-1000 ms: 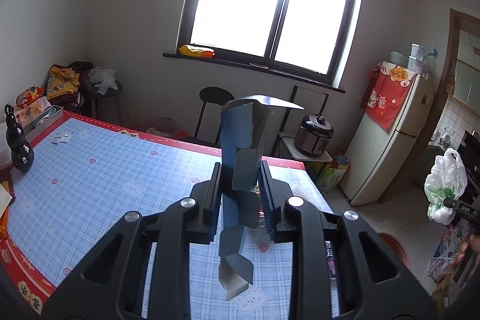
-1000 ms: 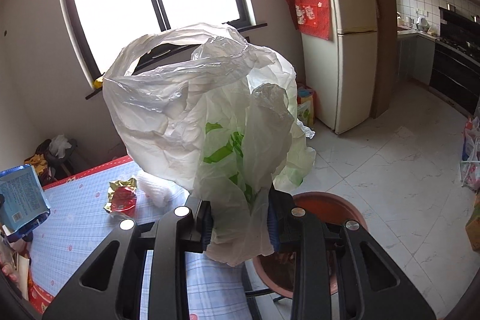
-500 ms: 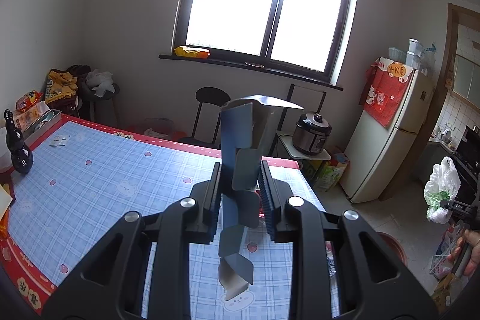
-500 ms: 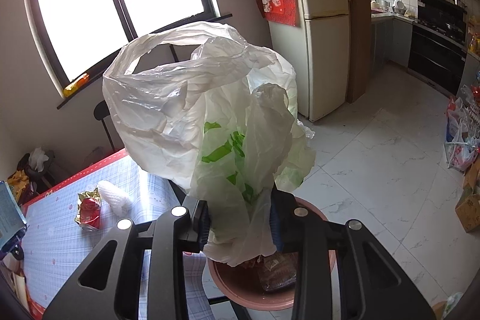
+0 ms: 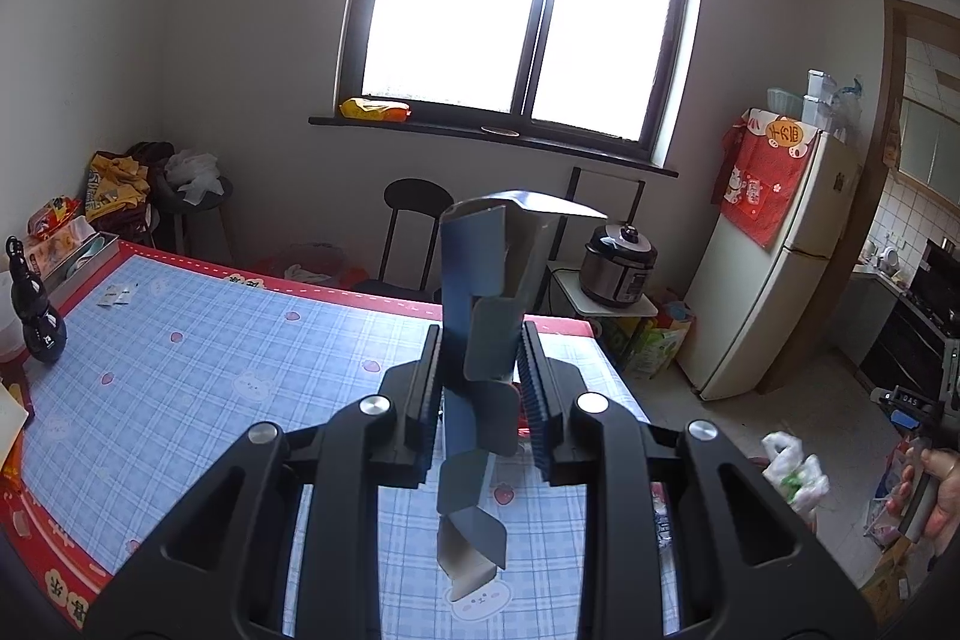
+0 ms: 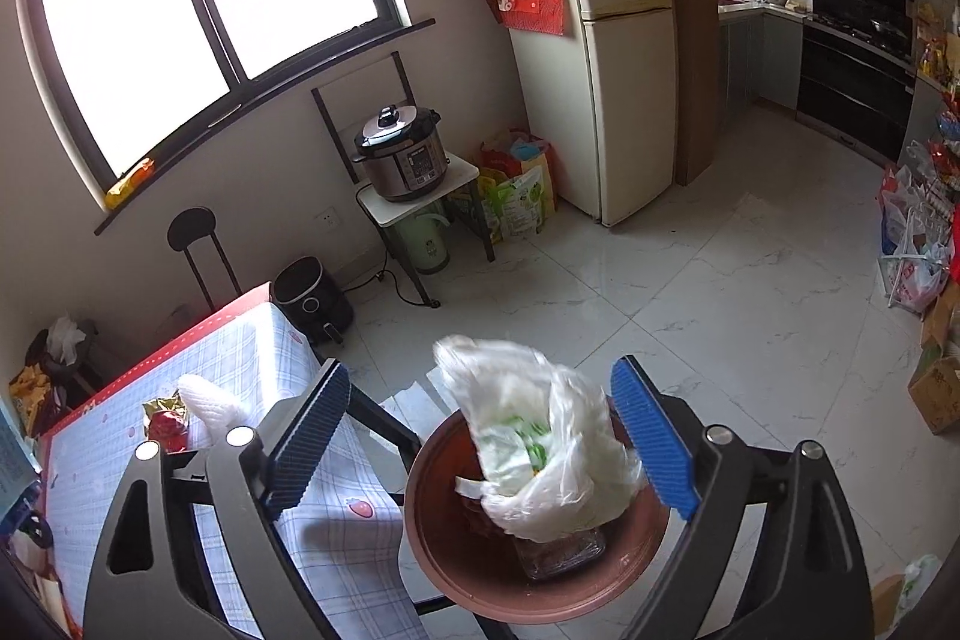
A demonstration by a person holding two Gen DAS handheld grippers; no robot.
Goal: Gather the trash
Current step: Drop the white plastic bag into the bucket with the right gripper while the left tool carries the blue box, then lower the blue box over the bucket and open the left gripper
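Trash in two forms shows here: a white plastic bag (image 6: 543, 436) with green print and a flattened blue carton (image 5: 483, 334). Half a second ago the bag was pinched between the blue pads of the right hand-held gripper (image 6: 480, 451) above the bin; now those jaws stand wide apart and the bag is loose between them, its lower part inside the brown round bin (image 6: 444, 538) on the floor beside the worktop (image 6: 240, 370). Whether the bag has settled or is mid-fall cannot be told — its upper edge is smeared by motion. Under it, something clear and something dark lie in the bin, mostly covered and hard to name. The view has also tilted down since the earlier frame, so more floor tile and the bin's whole rim are visible. On the checked cloth behind the right gripper lie a red-and-gold wrapper (image 6: 165, 421) and a white crumpled piece (image 6: 210, 403), both partly hidden by the gripper's left finger. The left hand-held gripper (image 5: 480, 394) is unchanged — jaws narrow, clamped on the blue carton, which stands upright above the blue checked worktop (image 5: 180, 358) with its top flap folded out and its lower end hanging below the fingers. In the left wrist view the bag (image 5: 795, 472) appears small and blurred at the right edge, near the person's right hand (image 5: 936, 490), which is cut off by the frame.
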